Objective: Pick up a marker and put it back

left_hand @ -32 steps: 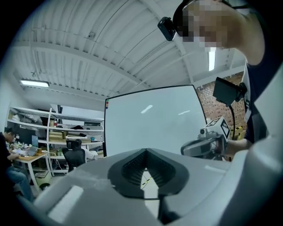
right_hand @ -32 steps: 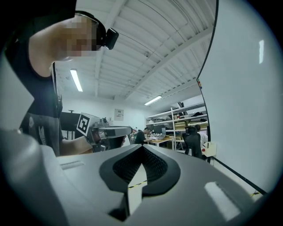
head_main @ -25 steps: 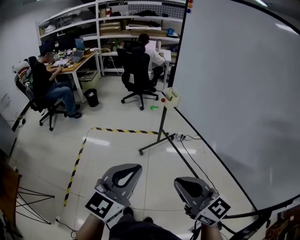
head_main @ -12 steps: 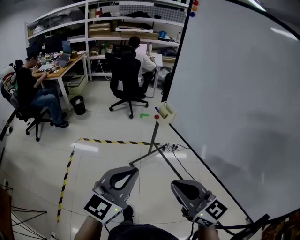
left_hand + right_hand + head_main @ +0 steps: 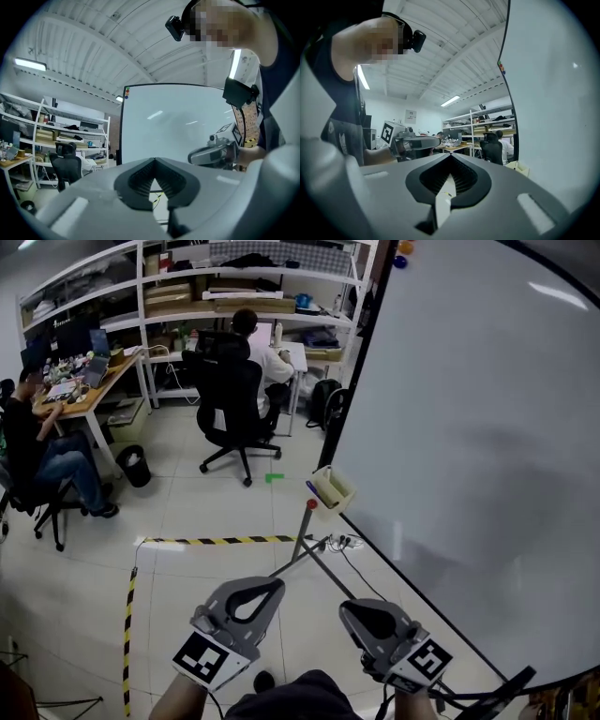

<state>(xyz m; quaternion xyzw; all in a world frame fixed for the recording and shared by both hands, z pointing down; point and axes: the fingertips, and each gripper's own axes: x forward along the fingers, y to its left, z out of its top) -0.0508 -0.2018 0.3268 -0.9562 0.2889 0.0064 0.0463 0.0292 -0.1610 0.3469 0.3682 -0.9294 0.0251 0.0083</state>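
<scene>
We find no legible word, brand or number in any view. Only coded marks are present. The left cube (image 5: 208, 659), on the left gripper (image 5: 267, 585), bears a black-and-white square marker. The right cube (image 5: 424, 660), on the right gripper (image 5: 356, 607), bears another. Both carry patterns, not characters. Yellow-and-black striped tape (image 5: 216, 541) lies on the floor (image 5: 75, 577). In the right gripper view, a sheet (image 5: 410, 116) hangs on the far wall (image 5: 426, 117); its print is too small to read.
</scene>
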